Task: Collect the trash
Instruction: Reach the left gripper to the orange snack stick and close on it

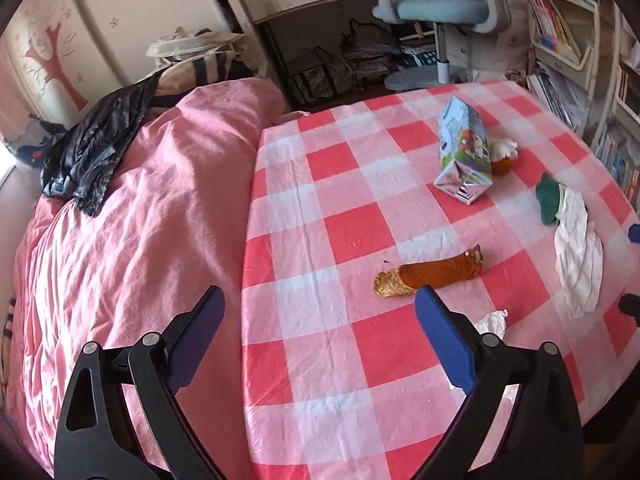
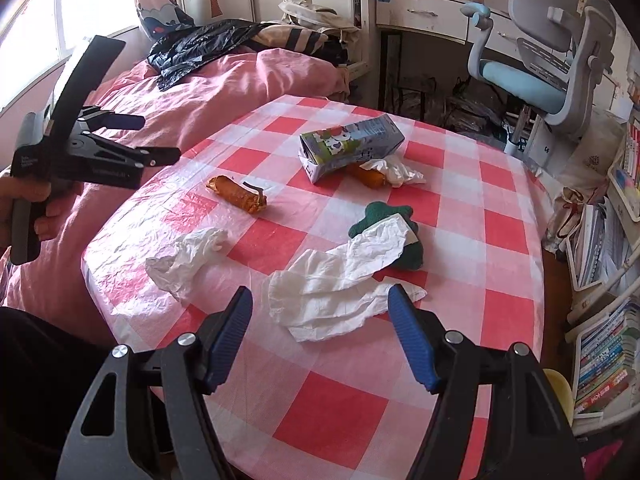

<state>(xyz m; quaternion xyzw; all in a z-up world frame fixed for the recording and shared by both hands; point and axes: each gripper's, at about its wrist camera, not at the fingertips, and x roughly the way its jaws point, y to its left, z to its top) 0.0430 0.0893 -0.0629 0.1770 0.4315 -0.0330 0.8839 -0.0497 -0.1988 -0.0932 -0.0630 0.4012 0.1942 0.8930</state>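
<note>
While both grippers hang spread and empty, the right gripper (image 2: 320, 312) is nearer the crumpled tissue (image 2: 340, 292), lying lengthwise left-to-right just beyond its fingertips.

The tablecloth (image 2: 340, 400) has big red and white squares. The blanket (image 1: 140, 200) on the left side of the frame is pink. A shiny black bag (image 1: 88, 152) lies on it at the upper left. The milk carton (image 2: 352, 144) is blue and green with a cartoon cow. The two peels (image 2: 238, 196) are orange-brown. The tissues (image 2: 340, 280) are white. The cloth (image 2: 380, 216) is dark green. The chair seat (image 2: 524, 84) at the upper right is light blue. Both grippers have blue pads (image 2: 412, 340) on black arms.
</note>
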